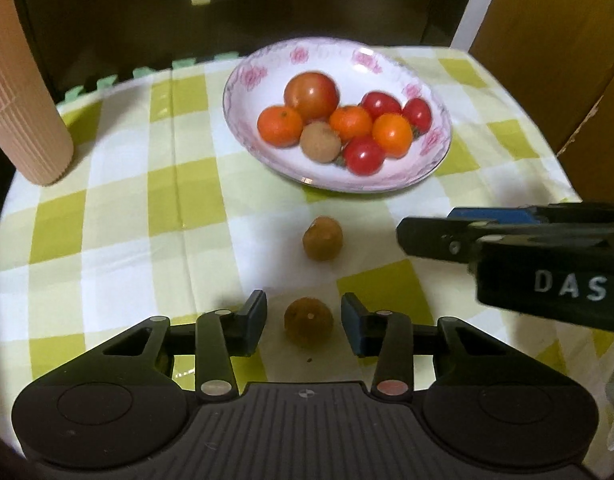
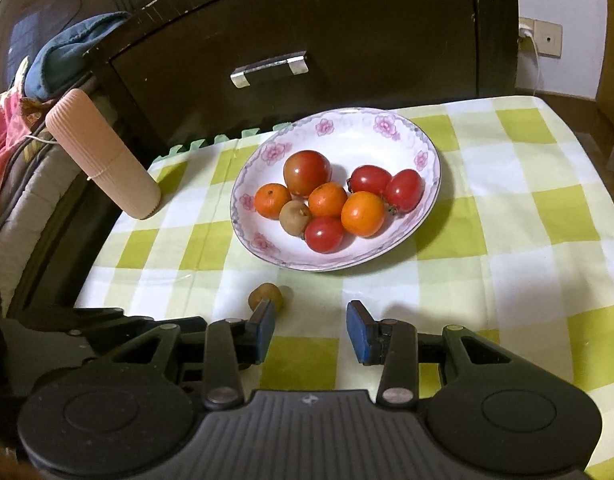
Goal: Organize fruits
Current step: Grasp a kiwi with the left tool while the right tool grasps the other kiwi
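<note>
Round, brown, rough-skinned fruit on tablecloth

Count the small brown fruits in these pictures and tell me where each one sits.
3. One brown fruit lies in the flowered bowl among the red and orange fruits. Two lie on the checked cloth: one before the bowl, one between the left gripper fingers, untouched.

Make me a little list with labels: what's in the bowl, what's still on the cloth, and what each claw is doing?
bowl: fruit piled inside, red, orange and one brown
loose fruit: near brown fruit, far brown fruit, both on the checked cloth
left claw: open around the near brown fruit, pads not touching
right claw: open, empty
beige tube: left of bowl
</note>
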`<state>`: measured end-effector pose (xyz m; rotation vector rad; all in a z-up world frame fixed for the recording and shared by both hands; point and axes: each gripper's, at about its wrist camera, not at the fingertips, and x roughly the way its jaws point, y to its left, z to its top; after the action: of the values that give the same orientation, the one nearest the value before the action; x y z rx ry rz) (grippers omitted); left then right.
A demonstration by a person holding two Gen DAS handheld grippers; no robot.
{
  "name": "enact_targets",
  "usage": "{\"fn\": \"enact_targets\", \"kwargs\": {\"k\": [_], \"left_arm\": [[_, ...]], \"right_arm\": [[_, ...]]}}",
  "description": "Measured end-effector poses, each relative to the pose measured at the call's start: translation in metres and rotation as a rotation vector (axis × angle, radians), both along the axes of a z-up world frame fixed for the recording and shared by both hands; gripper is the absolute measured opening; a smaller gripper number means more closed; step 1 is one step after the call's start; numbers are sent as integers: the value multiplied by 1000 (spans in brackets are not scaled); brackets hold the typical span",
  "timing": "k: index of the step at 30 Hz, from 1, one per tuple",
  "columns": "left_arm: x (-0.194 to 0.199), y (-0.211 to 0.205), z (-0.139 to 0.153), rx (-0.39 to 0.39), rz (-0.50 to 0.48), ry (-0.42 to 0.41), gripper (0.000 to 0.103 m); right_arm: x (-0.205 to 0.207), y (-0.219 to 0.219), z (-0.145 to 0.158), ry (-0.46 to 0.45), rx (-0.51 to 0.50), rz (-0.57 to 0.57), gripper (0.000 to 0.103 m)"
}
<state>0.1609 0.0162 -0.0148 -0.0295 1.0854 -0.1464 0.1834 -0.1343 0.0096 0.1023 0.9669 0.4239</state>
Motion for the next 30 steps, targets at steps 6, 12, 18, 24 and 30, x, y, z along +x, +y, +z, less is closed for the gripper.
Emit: {"fn": "enact_targets", "kwargs": {"k": [6,12,18,24,30], "left_arm": [[0,4,-2,-20,15,0,34],[-8,5,2,19,-2,-3,33],[-16,14,9,21,13,-1,33],[-20,16,6,15,18,19,34],[-22,19,5,1,18,32,34]], "right_arm": [[2,1,-2,17,3,-4,38],[3,3,-6,31,-3,-2,38],[11,11,-11,67,38,-4,38],[23,34,-14,90,38,-7,38],[37,55,-26,142,-12,-6,38]]}}
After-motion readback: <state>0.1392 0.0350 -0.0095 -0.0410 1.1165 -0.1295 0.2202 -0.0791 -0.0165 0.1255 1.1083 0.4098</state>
